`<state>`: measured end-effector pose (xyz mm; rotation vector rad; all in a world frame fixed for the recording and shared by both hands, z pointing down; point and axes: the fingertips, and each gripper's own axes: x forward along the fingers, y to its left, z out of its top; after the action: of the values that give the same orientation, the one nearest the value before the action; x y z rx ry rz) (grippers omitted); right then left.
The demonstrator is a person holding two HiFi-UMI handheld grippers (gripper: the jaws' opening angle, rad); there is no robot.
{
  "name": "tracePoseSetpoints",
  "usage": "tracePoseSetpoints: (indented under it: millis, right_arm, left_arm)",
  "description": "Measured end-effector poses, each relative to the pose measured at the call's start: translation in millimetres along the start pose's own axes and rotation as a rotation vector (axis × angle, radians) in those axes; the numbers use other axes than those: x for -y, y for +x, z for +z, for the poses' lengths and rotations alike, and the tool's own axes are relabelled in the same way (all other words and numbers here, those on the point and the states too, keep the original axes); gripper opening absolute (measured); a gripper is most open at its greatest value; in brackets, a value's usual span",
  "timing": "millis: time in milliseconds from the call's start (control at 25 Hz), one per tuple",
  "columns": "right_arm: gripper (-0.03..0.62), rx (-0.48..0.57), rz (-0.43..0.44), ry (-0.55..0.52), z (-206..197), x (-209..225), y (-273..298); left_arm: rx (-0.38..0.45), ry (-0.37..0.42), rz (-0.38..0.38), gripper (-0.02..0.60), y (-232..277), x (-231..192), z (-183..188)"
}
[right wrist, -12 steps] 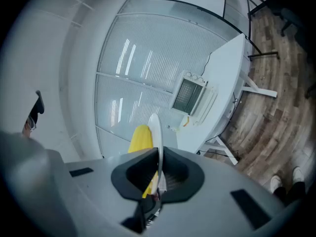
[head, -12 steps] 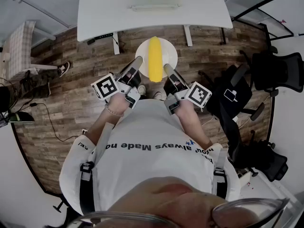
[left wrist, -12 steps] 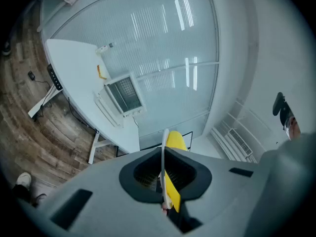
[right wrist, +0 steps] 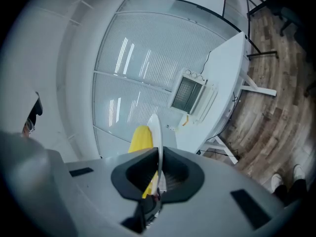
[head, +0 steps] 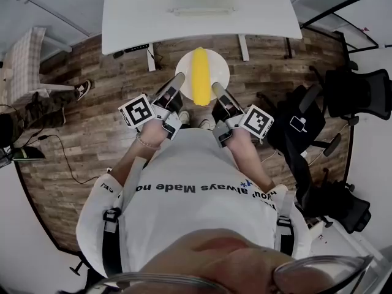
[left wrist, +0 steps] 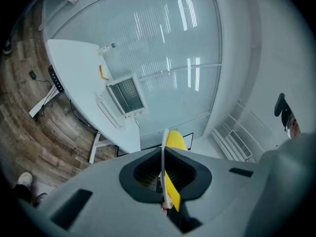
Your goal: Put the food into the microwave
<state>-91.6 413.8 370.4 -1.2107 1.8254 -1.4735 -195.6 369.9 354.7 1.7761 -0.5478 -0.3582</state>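
Plate (head: 220, 70) with corn (head: 199, 75), unchanged, left tongs (head: 179, 77) and right tongs (head: 215, 87) clamped on its rim

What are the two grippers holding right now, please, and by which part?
A white plate carrying a yellow corn cob. The left gripper is shut on the plate's left rim and the right gripper on its right rim.

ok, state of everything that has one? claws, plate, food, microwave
left claw: shut on the plate's rim
right claw: shut on the opposite rim
plate: carried in the air between both claws, short of the table
corn: lying lengthwise on the plate
microwave: on the table, not reached yet; can't tell if the door is open
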Motion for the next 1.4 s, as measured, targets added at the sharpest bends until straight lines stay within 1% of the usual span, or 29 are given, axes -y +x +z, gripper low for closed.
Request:
tracePoseSetpoints:
  millis: [80, 160, 240, 320, 400, 560, 720, 840, 960, 1040, 1160, 1200, 1280, 1400]
  right_arm:
    - [0.023, 0.013, 0.003, 0.015, -3, -1, 6]
    - [0.025, 0.02, 0.005, 0.024, -7, -1, 9]
    - [0.025, 0.025, 0.007, 0.025, -6, 2, 4]
    - [0.023, 0.03, 0.017, 0.031, -2, 5, -7]
    - [0.025, 0.033, 0.018, 0.036, -1, 6, -9]
    - [0.025, 0.028, 0.0, 0.027, -13, -1, 26]
    - [0.025, 0.031, 0.003, 0.02, -6, 2, 34]
    - [0.025, 0.037, -0.001, 0.022, 4, 6, 38]
    - [0.025, 0.038, -0.004, 0.03, 17, 12, 45]
    - [0.025, 0.036, 0.002, 0.028, 28, 15, 52]
    - [0.025, 0.034, 0.002, 0.034, 46, 20, 61]
    - [0.025, 0.033, 0.001, 0.034, 53, 21, 64]
    - [0.025, 0.028, -0.001, 0.031, 69, 25, 71]
    - [0.025, 0.019, 0.002, 0.032, 101, 33, 88]
  left_arm:
    - [-0.006, 0.01, -0.003, 0.018, -3, -3, 6]
    - [-0.006, -0.004, -0.01, 0.018, -5, -5, 9]
    - [-0.01, -0.005, -0.01, 0.018, -3, -5, 3]
    - [-0.015, 0.019, -0.003, 0.018, 1, -3, -8]
    - [-0.011, -0.001, -0.008, 0.018, 2, -1, -10]
    - [-0.011, -0.017, -0.014, 0.018, -9, -15, 24]
    - [-0.013, -0.01, -0.012, 0.018, -2, -20, 30]
    - [-0.013, -0.032, -0.013, 0.018, 10, -21, 33]
    - [-0.016, -0.036, -0.009, 0.018, 24, -25, 38]
    - [-0.019, -0.017, -0.006, 0.018, 36, -28, 44]
    - [-0.026, 0.035, 0.003, 0.018, 55, -33, 53]
    - [-0.026, 0.036, 0.008, 0.018, 61, -33, 56]
    - [-0.017, -0.001, 0.006, 0.018, 79, -31, 61]
    - [-0.008, -0.02, 0.009, 0.018, 112, -33, 75]
